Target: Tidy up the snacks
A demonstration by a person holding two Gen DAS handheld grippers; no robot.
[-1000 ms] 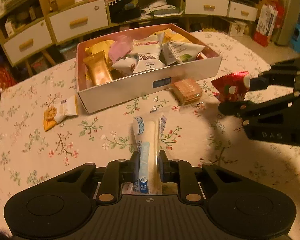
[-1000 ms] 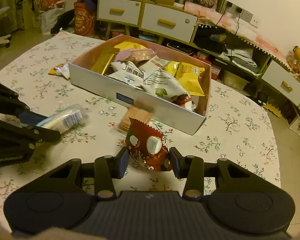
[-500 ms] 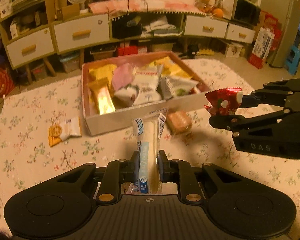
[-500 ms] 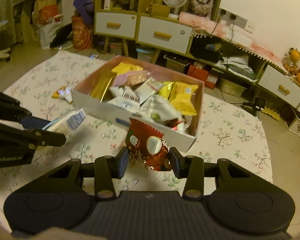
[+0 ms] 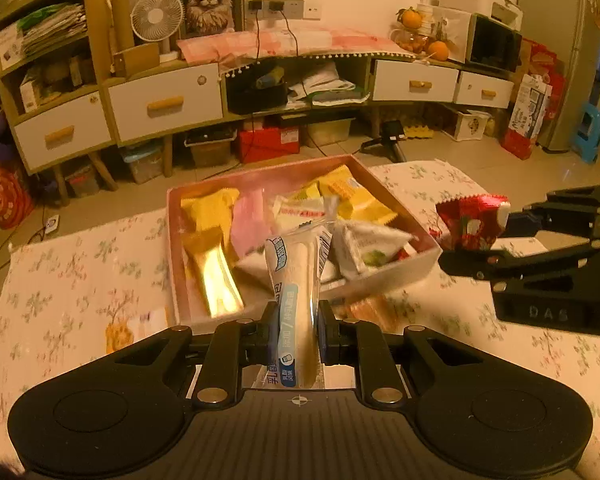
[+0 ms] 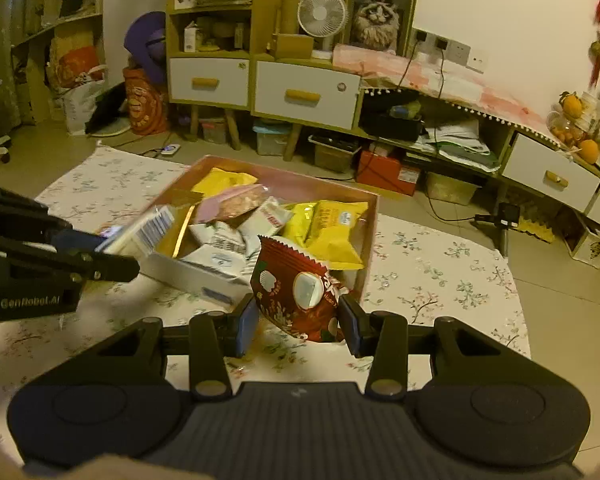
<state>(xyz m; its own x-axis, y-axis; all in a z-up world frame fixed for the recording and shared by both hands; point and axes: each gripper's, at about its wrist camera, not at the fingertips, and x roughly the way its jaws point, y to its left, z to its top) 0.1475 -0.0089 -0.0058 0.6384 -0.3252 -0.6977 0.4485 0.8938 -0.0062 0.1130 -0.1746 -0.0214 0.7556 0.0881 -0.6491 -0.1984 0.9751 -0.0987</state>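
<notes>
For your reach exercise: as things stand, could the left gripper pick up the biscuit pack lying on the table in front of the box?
Probably not yet. The left gripper is shut on a white stick pack, so its jaws are full. The biscuit pack lies uncovered beside the box, so the way looks free once the stick pack is dropped.

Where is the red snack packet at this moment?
The red snack packet is clamped in the right tongs, held in the air in front of the snack box. In the left wrist view it appears at the right, beside the box's right corner.
</notes>
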